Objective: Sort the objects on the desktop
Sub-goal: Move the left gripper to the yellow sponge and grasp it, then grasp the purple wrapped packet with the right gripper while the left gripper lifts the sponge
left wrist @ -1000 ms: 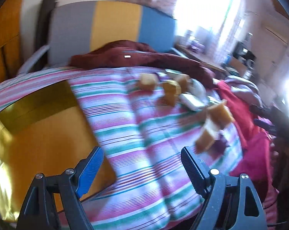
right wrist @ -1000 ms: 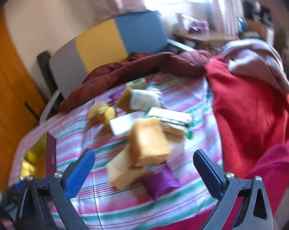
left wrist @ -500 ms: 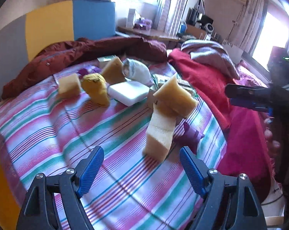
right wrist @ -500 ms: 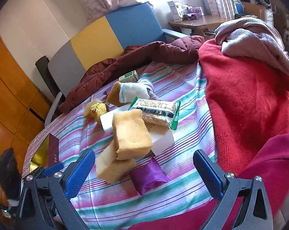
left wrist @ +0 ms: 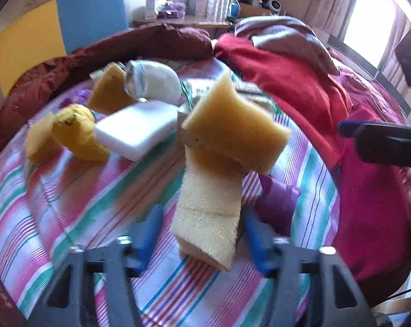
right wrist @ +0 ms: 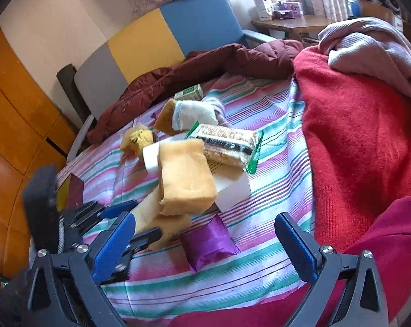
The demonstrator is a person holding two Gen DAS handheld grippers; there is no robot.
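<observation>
**Left jaws closing around pale sponge on striped bed; right jaws wide and empty**

Left wrist view: blurred throughout. Left gripper (left wrist: 202, 234) low in frame, jaws closing with the near end of the pale sponge (left wrist: 208, 218) between them; left pad apart from it, right pad perhaps just touching, hard to tell through the smear. Far end of that sponge tucked under a darker yellow sponge (left wrist: 232, 133) lying across it. Purple packet (left wrist: 276, 204) just beside, partly hidden behind the pale sponge. Farther back on the striped bedcover (left wrist: 55, 218): white block (left wrist: 135, 133), small yellow plush (left wrist: 77, 133), rolled white sock (left wrist: 153, 81). Right gripper (left wrist: 380, 141) cut off at the right edge.

Right wrist view: sharper. Right gripper (right wrist: 205, 242) released, jaws wide, nothing between the pads, hovering over the purple packet (right wrist: 208, 242). Left gripper (right wrist: 131, 223) entering from the left, motion-smeared, its fingers on either side of the pale sponge (right wrist: 161, 218). Yellow sponge (right wrist: 186, 177) resting on top, snack bar (right wrist: 227, 141) behind it on a white box (right wrist: 232, 188). Red blanket (right wrist: 355, 141) covering the right side.
</observation>
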